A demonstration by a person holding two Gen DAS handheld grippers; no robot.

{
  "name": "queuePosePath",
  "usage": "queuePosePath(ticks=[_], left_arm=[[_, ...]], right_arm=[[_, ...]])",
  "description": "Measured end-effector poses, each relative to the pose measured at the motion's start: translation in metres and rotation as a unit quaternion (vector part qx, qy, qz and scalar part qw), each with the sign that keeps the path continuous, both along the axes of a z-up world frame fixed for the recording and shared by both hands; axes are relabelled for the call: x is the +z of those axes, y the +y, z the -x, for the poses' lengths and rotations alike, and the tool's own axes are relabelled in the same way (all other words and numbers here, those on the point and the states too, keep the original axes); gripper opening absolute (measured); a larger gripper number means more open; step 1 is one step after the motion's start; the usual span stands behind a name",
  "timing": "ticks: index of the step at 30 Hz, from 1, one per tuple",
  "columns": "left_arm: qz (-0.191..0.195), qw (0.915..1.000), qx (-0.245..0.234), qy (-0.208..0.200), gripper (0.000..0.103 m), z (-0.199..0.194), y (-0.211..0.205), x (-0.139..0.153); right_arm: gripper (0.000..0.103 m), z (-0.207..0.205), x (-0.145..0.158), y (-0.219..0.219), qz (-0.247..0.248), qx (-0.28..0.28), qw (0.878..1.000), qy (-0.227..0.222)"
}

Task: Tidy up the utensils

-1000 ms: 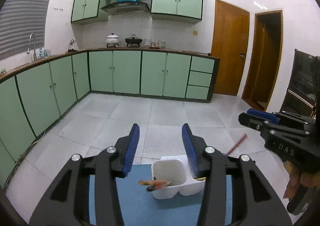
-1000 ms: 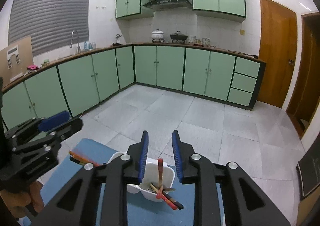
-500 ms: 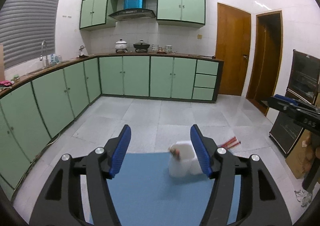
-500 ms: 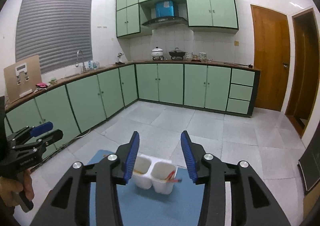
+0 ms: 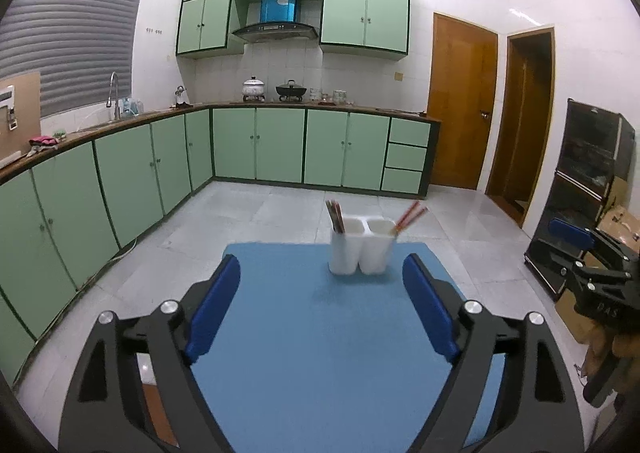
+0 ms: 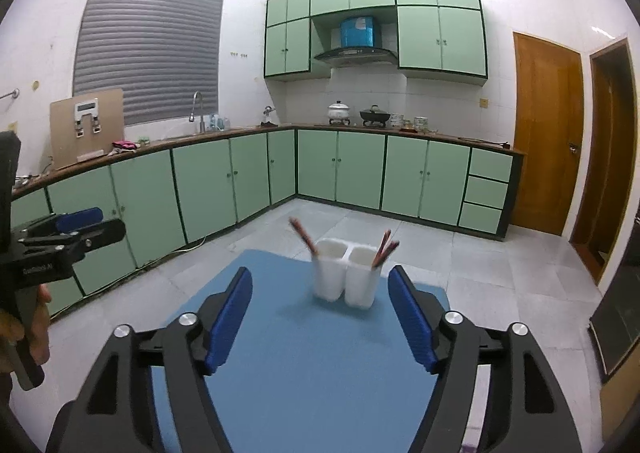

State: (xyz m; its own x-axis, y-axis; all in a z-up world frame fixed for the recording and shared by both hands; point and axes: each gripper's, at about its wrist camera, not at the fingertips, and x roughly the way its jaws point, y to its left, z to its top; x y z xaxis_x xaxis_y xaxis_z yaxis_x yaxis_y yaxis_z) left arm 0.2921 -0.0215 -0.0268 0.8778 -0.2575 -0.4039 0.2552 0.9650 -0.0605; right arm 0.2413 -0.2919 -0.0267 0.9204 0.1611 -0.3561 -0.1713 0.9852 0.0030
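A white two-cup utensil holder (image 5: 362,247) stands upright at the far end of a blue mat (image 5: 320,333). Dark chopsticks (image 5: 335,216) stick out of its left cup and red chopsticks (image 5: 410,216) lean out of its right cup. The holder also shows in the right wrist view (image 6: 346,273) with chopsticks in both cups. My left gripper (image 5: 320,309) is open and empty, drawn back over the near mat. My right gripper (image 6: 320,317) is open and empty, also back from the holder.
Green kitchen cabinets (image 5: 280,149) line the back and left walls. Tiled floor (image 5: 260,213) lies beyond the mat. A dark cabinet (image 5: 592,189) stands at the right. The other hand-held gripper shows at each view's side: right (image 5: 592,265), left (image 6: 60,237).
Both grippers pulled back and up from the holder and opened wider. The right gripper let go of a red chopstick, which now stands in the cup.
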Motion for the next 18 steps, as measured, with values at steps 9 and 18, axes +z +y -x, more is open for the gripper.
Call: queuePosePath(ticks=[9, 18], left_arm=[[-0.019, 0.9998, 0.001, 0.003, 0.092, 0.098, -0.005, -0.015], [-0.036, 0.9985, 0.035, 0.021, 0.098, 0.168, 0.000, -0.024]], right_arm=[[0.083, 0.095, -0.010, 0.021, -0.019, -0.010, 1.000, 0.004], [0.087, 0.156, -0.019, 0.021, -0.040, -0.032, 0.999, 0.018]])
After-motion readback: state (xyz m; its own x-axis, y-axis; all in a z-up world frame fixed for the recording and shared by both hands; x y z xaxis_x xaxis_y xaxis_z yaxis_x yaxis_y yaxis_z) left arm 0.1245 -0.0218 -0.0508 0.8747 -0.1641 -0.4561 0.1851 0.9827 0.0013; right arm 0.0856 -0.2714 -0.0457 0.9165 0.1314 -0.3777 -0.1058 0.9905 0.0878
